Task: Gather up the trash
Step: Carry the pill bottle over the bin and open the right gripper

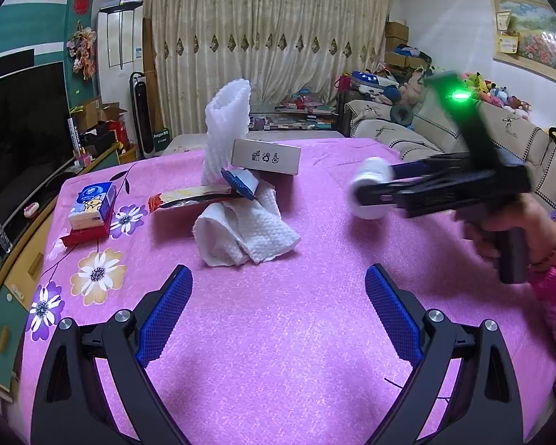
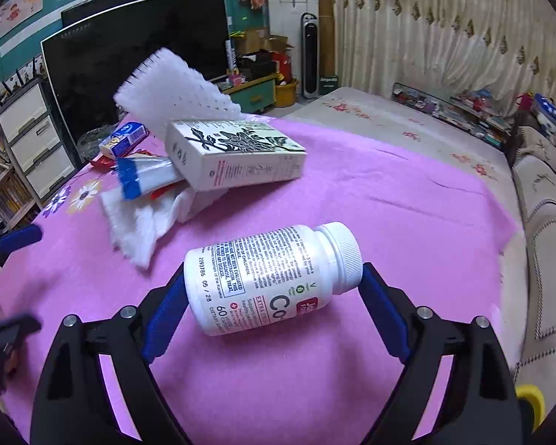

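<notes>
White pill bottle [image 2: 274,278] crosswise in right gripper [image 2: 274,296], pinched end to end, cap pointing right.

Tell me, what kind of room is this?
Probably a home living room. There is a big dark television, a sofa piled with stuffed toys, and long cream curtains behind the pink-covered table.

Two wrist fisheyes, angled down, close — both sharing the pink cloth [image 1: 278,333].
</notes>
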{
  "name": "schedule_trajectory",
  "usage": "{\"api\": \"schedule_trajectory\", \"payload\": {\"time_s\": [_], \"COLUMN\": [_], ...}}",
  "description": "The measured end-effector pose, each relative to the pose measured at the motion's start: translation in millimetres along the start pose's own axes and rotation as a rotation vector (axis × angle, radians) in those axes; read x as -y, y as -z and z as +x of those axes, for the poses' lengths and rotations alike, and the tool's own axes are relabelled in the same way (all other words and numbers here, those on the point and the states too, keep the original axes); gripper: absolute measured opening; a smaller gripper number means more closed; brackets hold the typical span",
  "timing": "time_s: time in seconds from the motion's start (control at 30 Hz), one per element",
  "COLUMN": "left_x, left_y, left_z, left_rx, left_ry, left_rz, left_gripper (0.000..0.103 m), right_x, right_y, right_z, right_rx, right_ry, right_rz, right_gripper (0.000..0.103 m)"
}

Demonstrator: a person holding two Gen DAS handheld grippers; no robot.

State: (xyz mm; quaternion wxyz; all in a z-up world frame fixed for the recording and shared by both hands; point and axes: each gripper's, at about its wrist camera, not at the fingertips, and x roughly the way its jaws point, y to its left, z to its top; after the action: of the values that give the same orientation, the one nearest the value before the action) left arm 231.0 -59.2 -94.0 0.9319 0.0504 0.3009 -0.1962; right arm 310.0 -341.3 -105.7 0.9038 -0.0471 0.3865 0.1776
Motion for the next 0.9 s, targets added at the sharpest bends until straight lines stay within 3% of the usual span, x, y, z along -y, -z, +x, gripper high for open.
{"api": "schedule_trajectory", "payload": {"time_s": [0.2, 0.3, 0.43, 0.53, 0.67, 0.9], "left_x": [-1, 0, -1, -2, -3, -4], "left_y": [0, 1, 1, 0, 1, 0], "left_z": [0, -1, -1, 0, 1, 1], "left_rx": [0.001, 0.003, -0.002, -0.007, -0.012, -0.016], "left_ry": [-0.001, -0.003, -0.006, -0.007, -0.009, -0.009], "left_rz": [0.001, 0.000, -0.001, -0.005, -0.011, -0.012], "left_gripper": [0.093, 0.093, 0.093, 0.093, 0.093, 0.093], "right_x": [32, 58, 107, 137, 160, 169], "right_y": [54, 89, 142, 180, 213, 230], "right_z": [-73, -107, -143, -151, -143, -120], "right_rx": [0.069, 0.103, 0.096, 0.049, -0.022, -0.103], "right_ry": [0.079, 0.199, 0.425, 0.523, 0.566, 0.585], "right_rz": [0.133, 0.237, 0.411, 0.520, 0.604, 0.634], "right_gripper": [0.084, 0.084, 0.084, 0.084, 0.084, 0.084]}}
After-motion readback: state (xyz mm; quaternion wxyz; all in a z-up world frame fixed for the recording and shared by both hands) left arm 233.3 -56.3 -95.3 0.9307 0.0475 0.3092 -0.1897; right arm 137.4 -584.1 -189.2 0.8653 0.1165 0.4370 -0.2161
